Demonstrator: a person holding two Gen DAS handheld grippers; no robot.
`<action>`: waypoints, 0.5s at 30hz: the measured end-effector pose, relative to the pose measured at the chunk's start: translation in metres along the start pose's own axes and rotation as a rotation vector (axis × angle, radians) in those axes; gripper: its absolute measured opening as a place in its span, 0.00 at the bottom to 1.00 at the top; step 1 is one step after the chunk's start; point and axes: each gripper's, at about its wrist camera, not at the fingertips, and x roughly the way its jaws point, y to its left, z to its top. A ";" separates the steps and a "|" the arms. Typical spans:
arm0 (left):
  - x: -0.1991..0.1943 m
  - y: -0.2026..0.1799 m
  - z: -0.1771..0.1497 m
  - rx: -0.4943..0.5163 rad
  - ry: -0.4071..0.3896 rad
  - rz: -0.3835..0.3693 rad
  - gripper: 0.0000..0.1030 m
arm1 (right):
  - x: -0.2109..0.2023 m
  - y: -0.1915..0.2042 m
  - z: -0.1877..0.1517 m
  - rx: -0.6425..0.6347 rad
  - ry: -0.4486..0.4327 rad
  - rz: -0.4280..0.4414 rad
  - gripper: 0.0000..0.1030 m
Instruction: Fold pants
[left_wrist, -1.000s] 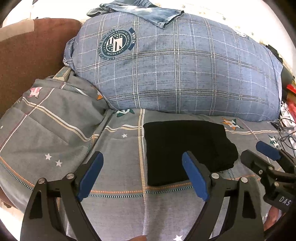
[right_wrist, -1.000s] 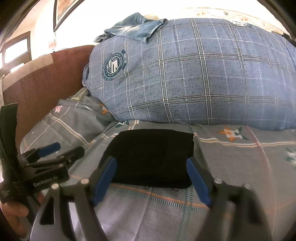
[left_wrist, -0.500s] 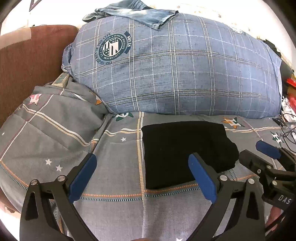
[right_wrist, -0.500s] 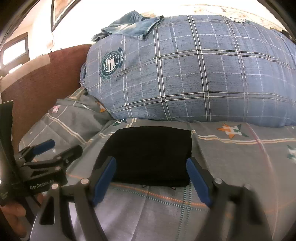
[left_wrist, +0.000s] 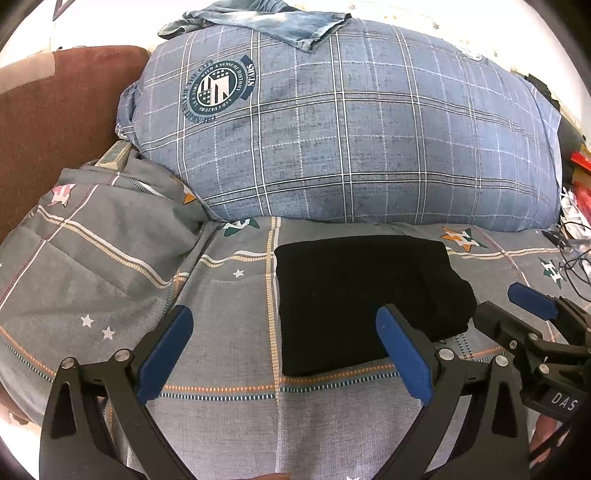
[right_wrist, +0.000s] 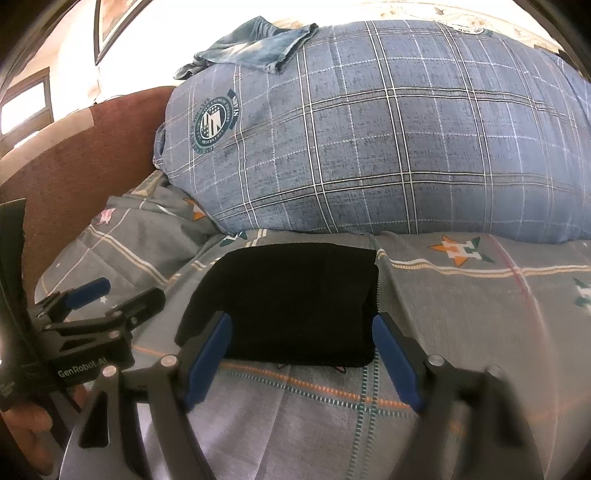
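Observation:
The black pants (left_wrist: 354, 295) lie folded into a flat rectangle on the grey patterned bedspread (left_wrist: 221, 369), just in front of a big blue plaid pillow. They also show in the right wrist view (right_wrist: 291, 306). My left gripper (left_wrist: 284, 328) is open and empty, held above the bedspread near the pants' front left edge. My right gripper (right_wrist: 301, 334) is open and empty, its blue-padded fingers on either side of the pants' front edge. Each gripper shows in the other's view, the right one (left_wrist: 517, 314) and the left one (right_wrist: 114, 295).
The blue plaid pillow (left_wrist: 351, 129) fills the back, with blue jeans (left_wrist: 266, 18) draped on top. A brown headboard (left_wrist: 55, 110) stands at the left. Cables and red items (left_wrist: 576, 206) lie at the far right edge.
Both grippers have drawn slightly back and up from the folded pants, so the view has shifted a little. The pants have not moved.

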 end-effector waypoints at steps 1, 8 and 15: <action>0.000 0.000 0.000 0.000 0.000 0.000 0.97 | 0.000 0.000 0.000 0.000 0.001 0.000 0.78; 0.001 -0.001 0.003 -0.008 0.001 -0.002 0.97 | 0.000 0.000 0.002 -0.006 0.002 -0.002 0.78; -0.002 -0.003 0.004 -0.010 -0.005 -0.008 0.97 | -0.001 0.000 0.002 -0.009 0.002 -0.003 0.78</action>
